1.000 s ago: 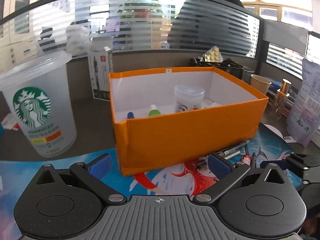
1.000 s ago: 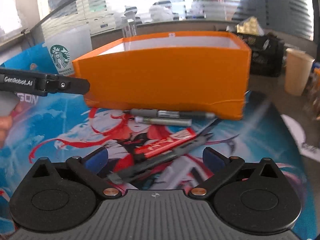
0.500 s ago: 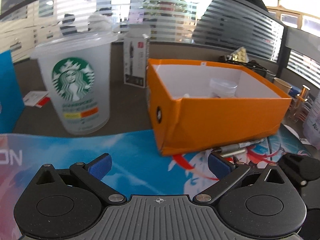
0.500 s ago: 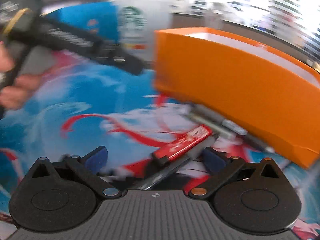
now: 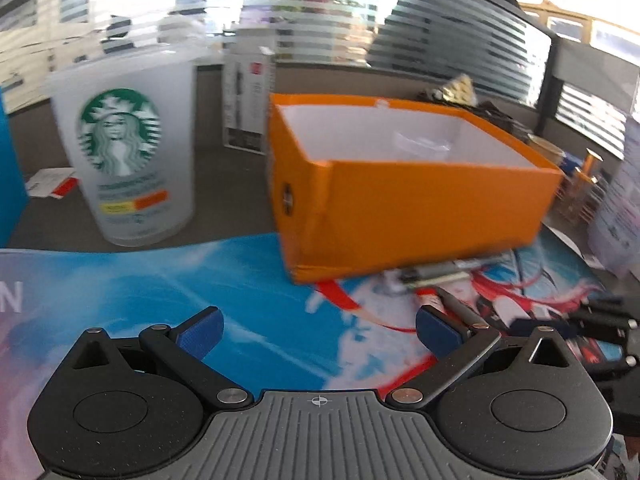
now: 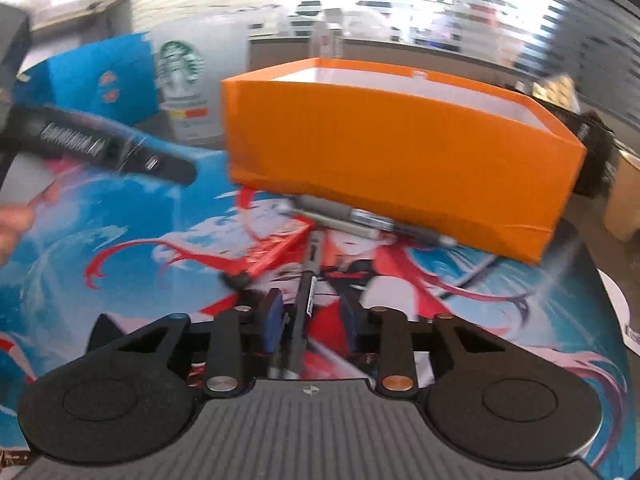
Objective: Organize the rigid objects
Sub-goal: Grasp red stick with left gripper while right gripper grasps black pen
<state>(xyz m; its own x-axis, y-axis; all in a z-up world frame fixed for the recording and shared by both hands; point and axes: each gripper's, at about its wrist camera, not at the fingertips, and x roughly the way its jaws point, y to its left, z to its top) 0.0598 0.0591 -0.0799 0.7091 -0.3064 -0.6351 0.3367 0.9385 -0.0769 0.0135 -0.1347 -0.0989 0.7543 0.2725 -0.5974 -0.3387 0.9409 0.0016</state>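
Taken from left to right with the orange box (image 6: 400,152) as the landmark: well to the box's left, above the printed mat (image 5: 168,280) on the tabletop, the left gripper (image 5: 318,330) hovers with its fingers (image 5: 200,330) spread wide and nothing between them; from its own view the box's corner stands ahead and a little to the right, and a tall logo cup (image 5: 124,148) stands left of the box. Just in front of the box's near wall lies the clutter to be tidied: two grey markers (image 6: 344,214) lie side by side along the wall's foot, a red flat bar (image 6: 276,252) slants away from them to the left, and a dark pen (image 6: 306,300) lies with its long axis running from the box's foot straight back toward the right gripper (image 6: 310,318). That pen sits between the right fingers (image 6: 272,318), in line with them rather than across them, and the jaws are closing on it; a gap still shows on either side, so the pads do not yet appear to press it. The right hand is plainly the nearer one. The coming lift likely depends on the pen staying in line with the fingers, then being carried up and forward over the box's near wall.
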